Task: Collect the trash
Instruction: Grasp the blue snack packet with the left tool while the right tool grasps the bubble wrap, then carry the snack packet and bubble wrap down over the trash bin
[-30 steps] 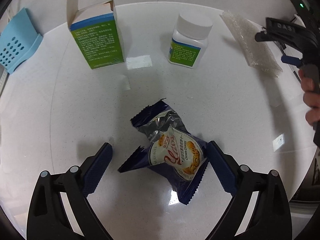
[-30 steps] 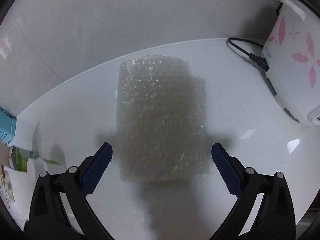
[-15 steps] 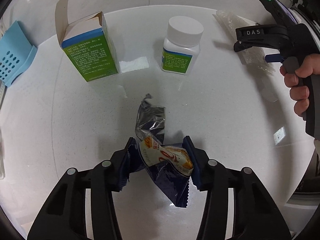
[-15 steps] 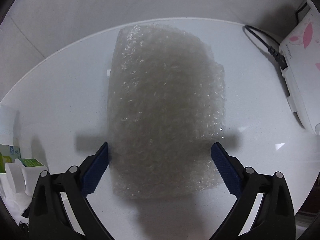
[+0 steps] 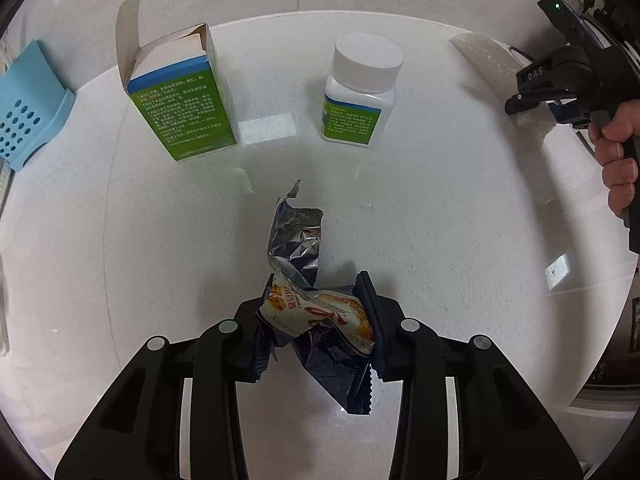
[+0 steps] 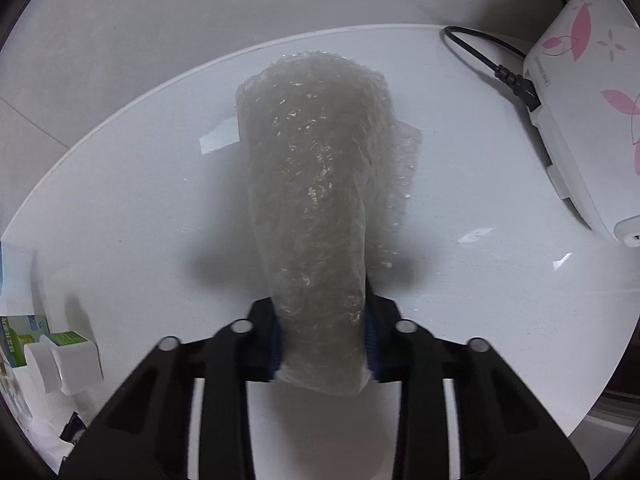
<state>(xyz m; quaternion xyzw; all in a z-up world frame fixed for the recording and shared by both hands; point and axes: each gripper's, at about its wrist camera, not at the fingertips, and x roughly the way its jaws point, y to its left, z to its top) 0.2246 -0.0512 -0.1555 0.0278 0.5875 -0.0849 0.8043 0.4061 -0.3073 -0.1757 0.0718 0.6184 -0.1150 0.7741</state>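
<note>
A torn dark-blue and silver cookie wrapper (image 5: 316, 312) lies crumpled on the white round table (image 5: 440, 220). My left gripper (image 5: 318, 328) is closing on it, its blue pads pressing the wrapper from both sides. In the right wrist view a sheet of clear bubble wrap (image 6: 316, 200) is bunched into a roll, and my right gripper (image 6: 322, 340) is closing on its near end with both pads squeezing it. The left wrist view shows the right gripper's body in a person's hand (image 5: 618, 152) at the far right, over the bubble wrap (image 5: 484, 56).
An opened green and blue carton (image 5: 180, 96) and a white pill bottle (image 5: 360, 88) stand at the back of the table. A blue perforated holder (image 5: 28, 108) sits at the left edge. A white appliance with pink flowers (image 6: 588, 92) and its black cord (image 6: 488, 56) stand on the right.
Both grippers went from wide open to closed: the left squeezed the cookie wrapper, crumpling it narrower. The right moved forward over the flat bubble wrap and bunched it into a roll.
</note>
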